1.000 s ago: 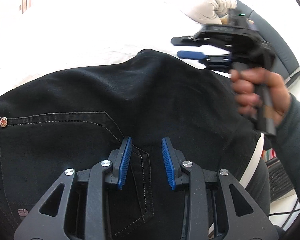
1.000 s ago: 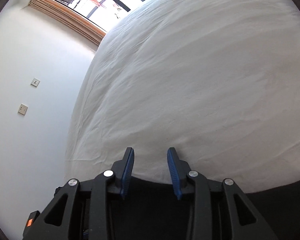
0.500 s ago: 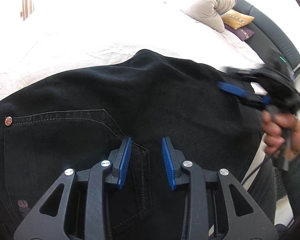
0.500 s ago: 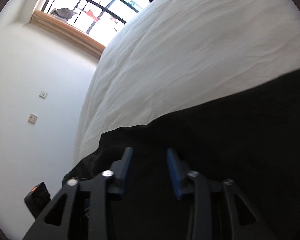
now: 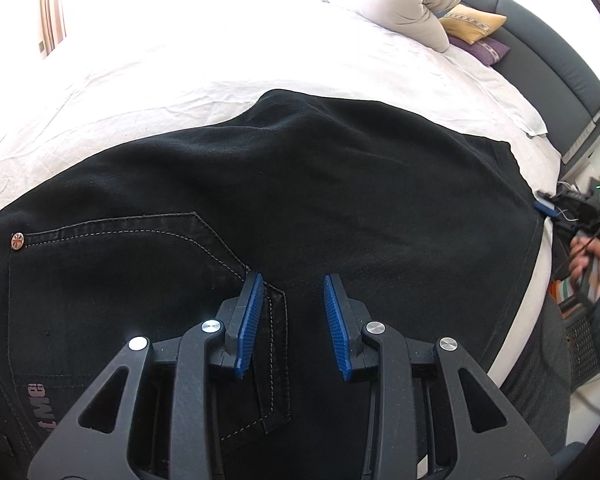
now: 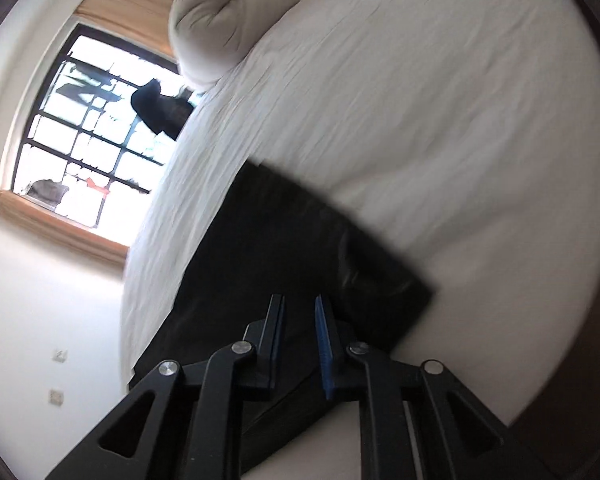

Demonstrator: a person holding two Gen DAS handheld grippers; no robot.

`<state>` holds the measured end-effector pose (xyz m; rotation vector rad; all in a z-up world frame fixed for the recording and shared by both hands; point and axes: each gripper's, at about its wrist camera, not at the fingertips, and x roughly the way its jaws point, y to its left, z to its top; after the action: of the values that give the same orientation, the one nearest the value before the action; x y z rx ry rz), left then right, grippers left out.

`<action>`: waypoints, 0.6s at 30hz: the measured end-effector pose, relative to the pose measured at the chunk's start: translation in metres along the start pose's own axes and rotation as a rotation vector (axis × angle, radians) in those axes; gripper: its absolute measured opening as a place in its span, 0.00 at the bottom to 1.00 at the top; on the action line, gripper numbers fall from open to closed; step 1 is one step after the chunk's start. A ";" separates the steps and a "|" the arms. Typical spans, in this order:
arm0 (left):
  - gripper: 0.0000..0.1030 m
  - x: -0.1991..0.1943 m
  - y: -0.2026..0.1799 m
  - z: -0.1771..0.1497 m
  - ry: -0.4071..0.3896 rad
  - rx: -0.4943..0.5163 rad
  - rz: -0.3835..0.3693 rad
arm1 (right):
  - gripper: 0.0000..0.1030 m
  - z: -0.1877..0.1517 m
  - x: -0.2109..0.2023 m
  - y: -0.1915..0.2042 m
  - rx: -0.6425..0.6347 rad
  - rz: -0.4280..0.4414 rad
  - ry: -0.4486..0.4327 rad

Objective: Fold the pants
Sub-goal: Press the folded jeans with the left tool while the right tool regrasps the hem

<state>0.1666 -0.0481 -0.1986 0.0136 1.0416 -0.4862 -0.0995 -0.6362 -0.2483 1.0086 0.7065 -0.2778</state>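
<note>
Black pants lie spread on a white bed, back pocket and a rivet at the left. My left gripper is open and hovers just above the seat of the pants, holding nothing. My right gripper is open with a narrow gap, its fingers over the near edge of the pants; the view is blurred. In the left wrist view the right gripper sits at the far right edge of the pants, held by a hand.
The white bed sheet extends beyond the pants. A beige pillow, a yellow cushion and a purple one lie by the dark headboard. A barred window and white wall are beside the bed.
The right gripper has swung down from above the pants to their right edge and turned toward the pillow. The left gripper has stayed in place.
</note>
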 end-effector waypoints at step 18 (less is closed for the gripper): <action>0.29 0.008 -0.011 0.014 0.030 -0.022 -0.020 | 0.87 -0.030 -0.015 -0.017 0.283 0.161 -0.049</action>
<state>0.1776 -0.0644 -0.1958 -0.0093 1.0774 -0.4934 -0.1322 -0.6208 -0.2602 1.3161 0.5470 -0.2657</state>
